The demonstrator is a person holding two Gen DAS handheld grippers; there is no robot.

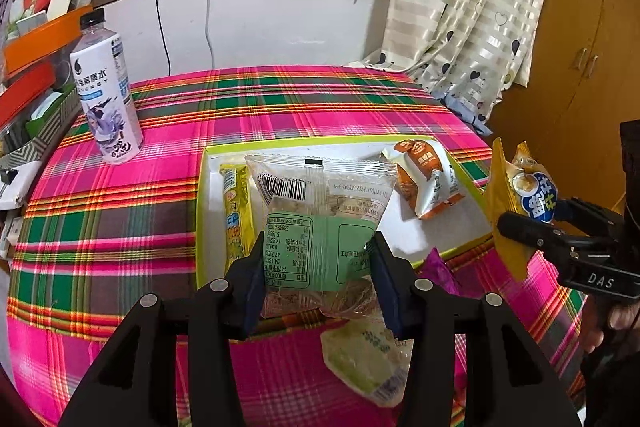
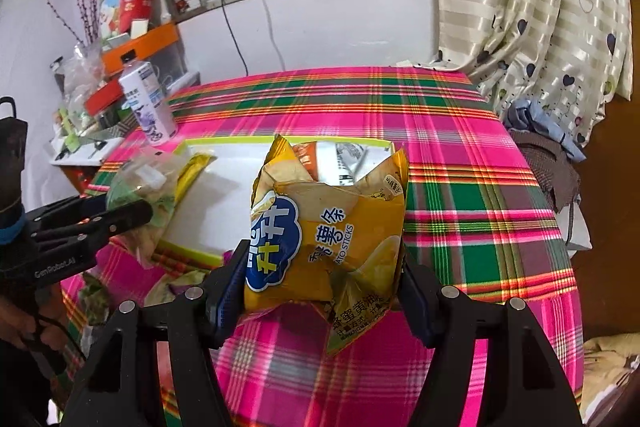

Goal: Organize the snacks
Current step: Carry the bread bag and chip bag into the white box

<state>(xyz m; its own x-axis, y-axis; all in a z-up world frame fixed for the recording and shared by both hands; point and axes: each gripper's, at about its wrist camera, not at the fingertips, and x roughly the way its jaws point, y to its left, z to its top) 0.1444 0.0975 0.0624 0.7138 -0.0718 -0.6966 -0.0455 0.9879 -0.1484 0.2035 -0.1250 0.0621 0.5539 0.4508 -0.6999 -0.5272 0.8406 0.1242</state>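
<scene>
My left gripper (image 1: 318,251) is shut on a clear snack packet with a green label (image 1: 320,195), held over the near edge of a white tray with a yellow-green rim (image 1: 304,143). In the tray lie a yellow stick snack (image 1: 236,211) and an orange-and-white packet (image 1: 424,179). My right gripper (image 2: 322,267) is shut on a yellow potato-sticks bag (image 2: 332,227), held above the plaid cloth just right of the tray (image 2: 224,203). The left wrist view has that gripper (image 1: 548,215) and bag (image 1: 508,203) at the tray's right side.
A white drink bottle (image 1: 106,95) stands on the pink plaid cloth (image 1: 280,99) left of the tray. A pale green packet (image 1: 368,359) and a purple wrapper (image 1: 440,267) lie on the cloth near me. Cluttered boxes (image 1: 36,43) sit left, curtains (image 2: 540,27) right.
</scene>
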